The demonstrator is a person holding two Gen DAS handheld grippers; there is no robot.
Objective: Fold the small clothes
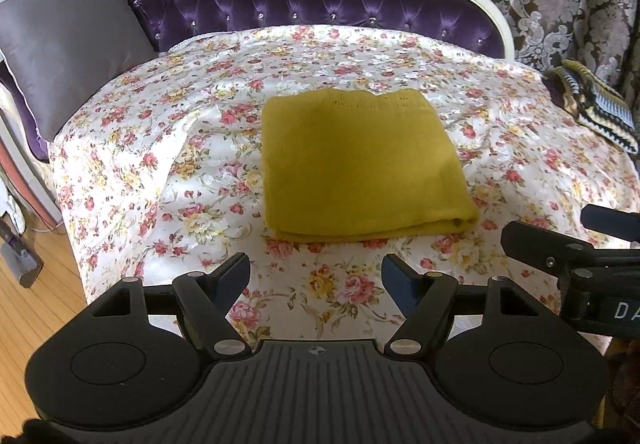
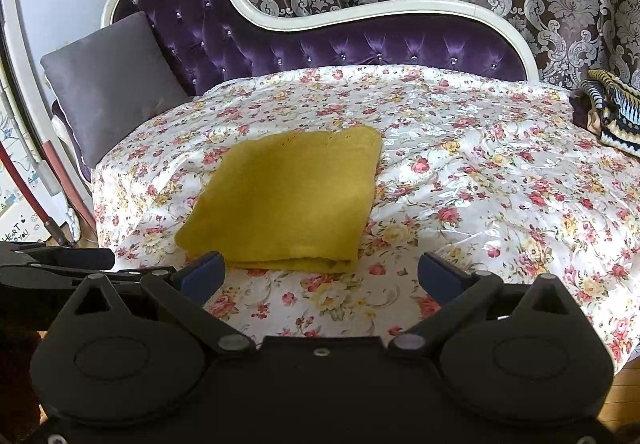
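A mustard-yellow knitted garment (image 1: 360,164) lies folded into a neat rectangle on the floral bedspread (image 1: 160,172). It also shows in the right wrist view (image 2: 288,200). My left gripper (image 1: 316,276) is open and empty, held just short of the garment's near edge. My right gripper (image 2: 320,276) is open and empty, also just short of the near edge. Part of the right gripper shows at the right of the left wrist view (image 1: 580,256).
A purple tufted daybed back (image 2: 320,48) with a white frame runs behind the spread. A grey cushion (image 2: 112,84) leans at the left end. A striped crocheted blanket (image 2: 612,112) lies at the right end. Wooden floor (image 1: 24,324) lies below left.
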